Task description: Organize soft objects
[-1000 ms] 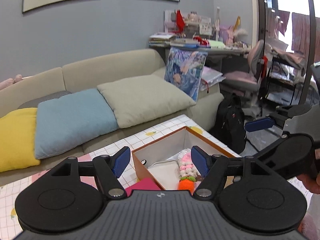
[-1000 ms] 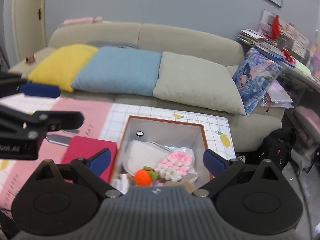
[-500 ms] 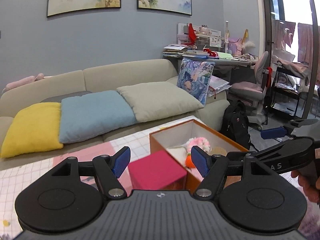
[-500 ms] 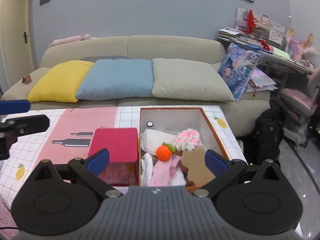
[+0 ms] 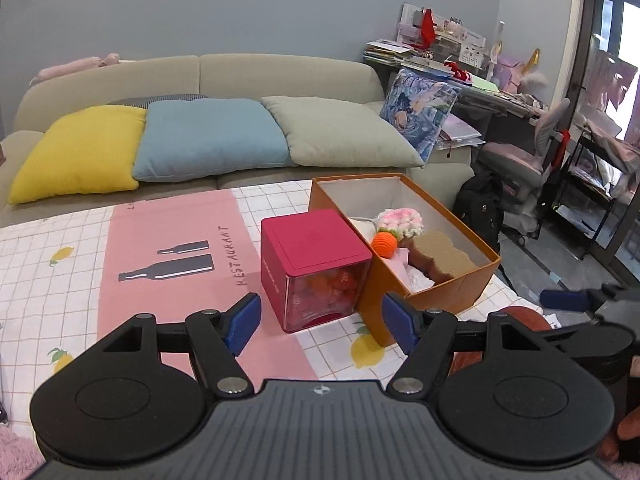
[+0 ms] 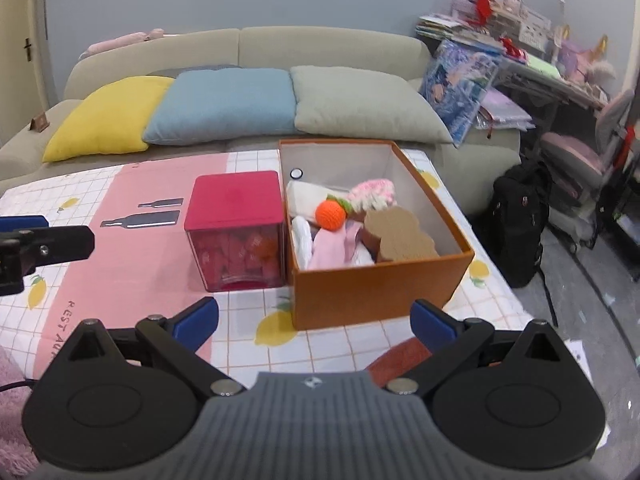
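Left wrist view: the left tool (image 5: 320, 322) is seen above the near edge of the counter (image 5: 60, 280), its blue fingers wide apart w/ nothing between them. Ahead, a red cube box (image 5: 314, 266) w/ a clear front is placed on the pink part of the cloth; orange and red items are seen inside it, but they cannot be told exactly. The orange cardboard box (image 5: 432, 300) stands just to the right, touching the cube or almost so. In the cardboard box are seen a pink-white crochet piece (image 5: 402, 222), an orange crochet ball (image 5: 384, 245) w/ green top, a brown sponge-like block (image 5: 442, 258), and pale pink and white cloths. At the right edge part of the right tool (image 5: 564, 300) is seen, low beside the counter.

Right wrist view: the right tool (image 6: 314, 322) is held over the near counter edge, fingers also wide apart and empty. The cardboard box (image 6: 372, 292) lies straight ahead, the red cube box (image 6: 236, 226) at its left side. The orange ball (image 6: 330, 218) rests in the middle of the soft things, the brown block (image 6: 400, 238) at the near right, the pink cloth (image 6: 332, 246) near front. A blue finger of the left tool (image 6: 22, 222) is seen at the left edge. Behind the counter a sofa (image 6: 320, 46) w/ yellow, blue and grey-green cushions is seen.
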